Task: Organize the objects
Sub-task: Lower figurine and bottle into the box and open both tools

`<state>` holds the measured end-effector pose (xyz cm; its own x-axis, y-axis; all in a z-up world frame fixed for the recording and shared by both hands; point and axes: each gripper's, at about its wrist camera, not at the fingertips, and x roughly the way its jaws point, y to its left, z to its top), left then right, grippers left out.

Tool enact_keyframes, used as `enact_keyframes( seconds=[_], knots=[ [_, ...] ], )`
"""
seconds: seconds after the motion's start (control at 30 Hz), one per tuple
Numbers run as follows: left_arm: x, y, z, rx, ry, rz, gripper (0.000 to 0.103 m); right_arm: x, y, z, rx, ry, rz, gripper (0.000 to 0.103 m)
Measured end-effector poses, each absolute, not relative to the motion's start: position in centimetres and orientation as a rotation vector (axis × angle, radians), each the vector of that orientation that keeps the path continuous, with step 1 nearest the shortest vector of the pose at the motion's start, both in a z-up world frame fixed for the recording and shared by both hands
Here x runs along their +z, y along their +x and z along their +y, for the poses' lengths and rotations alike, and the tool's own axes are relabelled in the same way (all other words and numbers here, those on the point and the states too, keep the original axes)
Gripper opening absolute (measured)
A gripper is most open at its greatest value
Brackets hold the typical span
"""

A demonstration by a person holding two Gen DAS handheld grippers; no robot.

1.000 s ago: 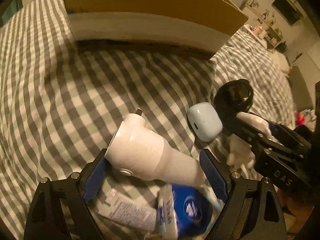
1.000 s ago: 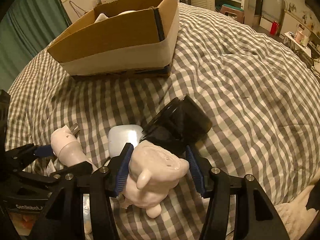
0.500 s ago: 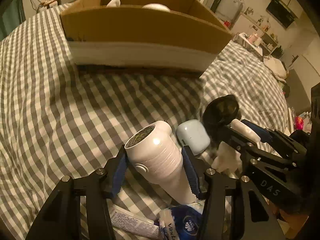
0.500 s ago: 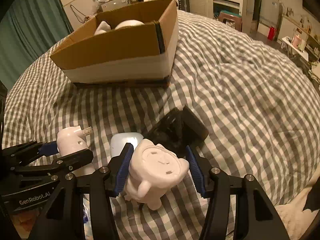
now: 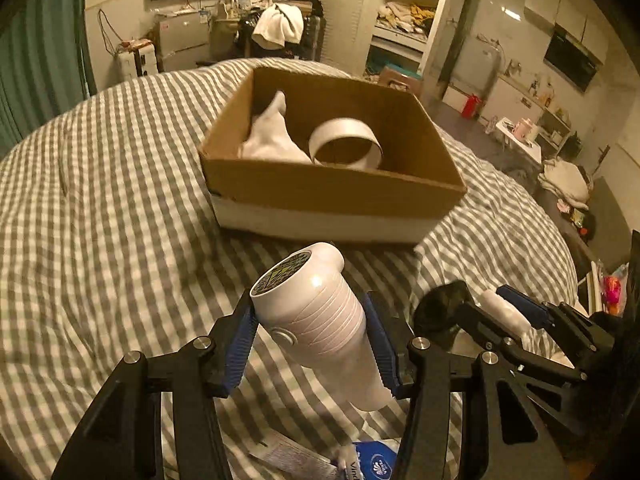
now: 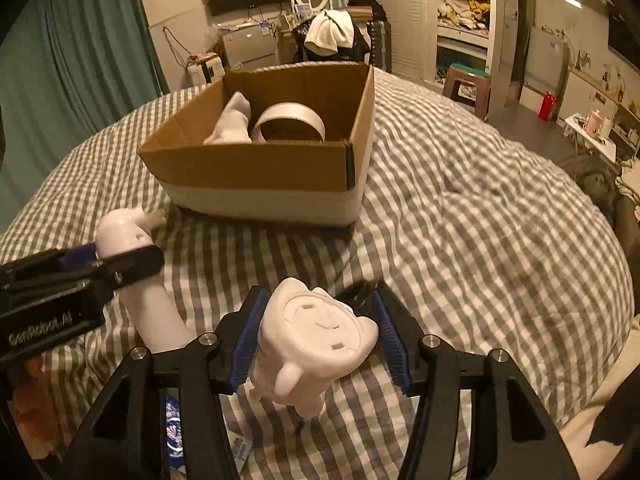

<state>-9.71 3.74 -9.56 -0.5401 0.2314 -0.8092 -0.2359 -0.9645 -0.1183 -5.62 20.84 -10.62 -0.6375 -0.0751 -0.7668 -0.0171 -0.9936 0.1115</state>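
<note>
My left gripper point(image 5: 310, 340) is shut on a white hair dryer point(image 5: 320, 320) and holds it above the checked bedspread; it also shows in the right wrist view point(image 6: 132, 264). My right gripper point(image 6: 318, 336) is shut on a white figurine point(image 6: 316, 340), lifted off the bed. An open cardboard box point(image 5: 332, 188) stands ahead on the bed, also in the right wrist view point(image 6: 264, 176). Inside it lie a white sock point(image 5: 272, 132) and a white tape roll point(image 5: 346, 142).
A black pouch point(image 5: 440, 308) lies on the bed under the right gripper. A blue packet point(image 5: 372, 464) and a tube point(image 5: 292, 460) lie below the left gripper. Room furniture stands beyond the bed's far edge.
Both grippers closed on their objects and rose from the bed, tilting up toward the box. The hair dryer and the figurine came up with them.
</note>
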Motion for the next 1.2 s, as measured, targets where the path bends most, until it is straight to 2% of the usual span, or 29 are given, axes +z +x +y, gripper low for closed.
enact_keyframes(
  seconds=[0.8,1.2],
  knots=[
    [1.2,-15.5,2.4,2.722,-1.103,0.01,0.054,-1.5,-10.4,20.0,-2.856,1.012,-0.064,0.054],
    [1.7,-23.7,3.5,2.728,-1.024,-0.002,0.054,2.3,-17.9,20.5,-2.918,0.91,-0.033,0.054]
  ],
)
